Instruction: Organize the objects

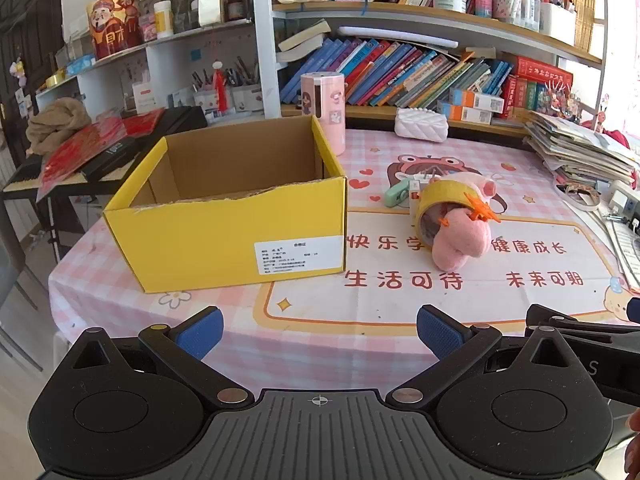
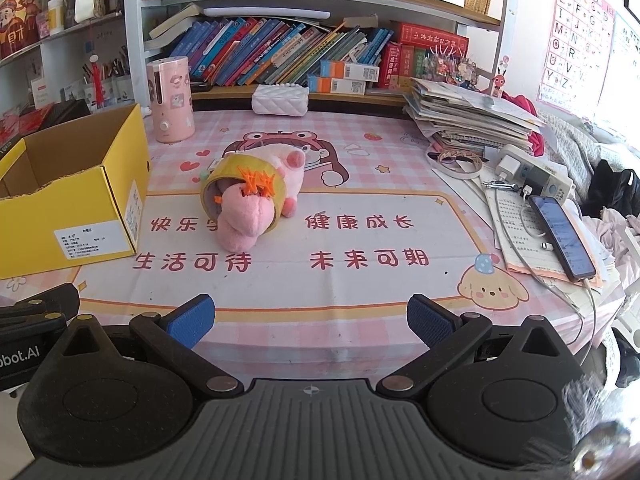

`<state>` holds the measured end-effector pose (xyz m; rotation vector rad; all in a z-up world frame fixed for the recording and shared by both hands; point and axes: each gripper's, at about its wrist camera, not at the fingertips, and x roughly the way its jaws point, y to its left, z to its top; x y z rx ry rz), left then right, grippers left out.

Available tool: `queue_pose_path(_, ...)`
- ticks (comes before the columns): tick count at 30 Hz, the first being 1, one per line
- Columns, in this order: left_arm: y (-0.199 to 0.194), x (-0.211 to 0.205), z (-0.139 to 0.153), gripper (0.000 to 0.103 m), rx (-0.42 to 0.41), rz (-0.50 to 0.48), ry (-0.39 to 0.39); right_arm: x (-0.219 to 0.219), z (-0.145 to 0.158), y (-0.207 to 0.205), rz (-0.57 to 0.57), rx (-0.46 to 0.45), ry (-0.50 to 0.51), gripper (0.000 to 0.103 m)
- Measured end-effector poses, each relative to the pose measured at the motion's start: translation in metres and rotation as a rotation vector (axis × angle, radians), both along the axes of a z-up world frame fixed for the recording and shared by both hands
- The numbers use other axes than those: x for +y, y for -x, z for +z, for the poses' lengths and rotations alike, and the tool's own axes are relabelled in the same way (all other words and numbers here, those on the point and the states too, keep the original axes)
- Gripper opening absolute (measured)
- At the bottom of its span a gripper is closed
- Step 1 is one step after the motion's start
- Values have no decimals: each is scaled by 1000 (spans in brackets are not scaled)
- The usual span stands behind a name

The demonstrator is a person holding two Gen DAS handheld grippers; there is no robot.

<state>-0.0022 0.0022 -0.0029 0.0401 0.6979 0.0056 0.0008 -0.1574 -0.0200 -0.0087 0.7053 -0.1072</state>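
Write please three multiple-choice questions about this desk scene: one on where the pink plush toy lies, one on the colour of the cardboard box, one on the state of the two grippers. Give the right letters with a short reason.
1. Where does the pink plush toy lie?
A. Inside the box
B. On the tablecloth, to the right of the box as both cameras see it
C. On the bookshelf

2. What colour is the outside of the cardboard box?
A. Yellow
B. Blue
C. Green

3. What is the state of the left gripper and the right gripper?
A. Both shut on the toy
B. One open, one shut
C. Both open, holding nothing

Answers:
1. B, the toy rests on the cloth beside the box, with a roll of tape around it.
2. A, its outer walls are yellow, the inside plain brown.
3. C, each view shows blue pads wide apart over bare cloth.
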Motion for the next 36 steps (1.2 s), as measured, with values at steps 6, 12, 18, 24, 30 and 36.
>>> queue_pose_path(6,0,1,0,103,0,1,0,1,0,0,0,1,-1,103)
queue_pose_path(12,0,1,0,103,0,2,-1,1,0,0,0,1,-1,103)
queue_pose_path(18,1,5,-2,103,-1,3,-2,2,0,0,0,1,-1,103)
queue_pose_path(24,1,6,-2,103,-1,1,-1,4,-1,0,-2,-1,0,103)
queue_pose_path(30,0,6,-2,103,1,-2,3,3,0,0,-2,0,-1,103)
queue_pose_path(36,0,6,-2,103,1,-2,2,2,0,0,-1,0,-2,103)
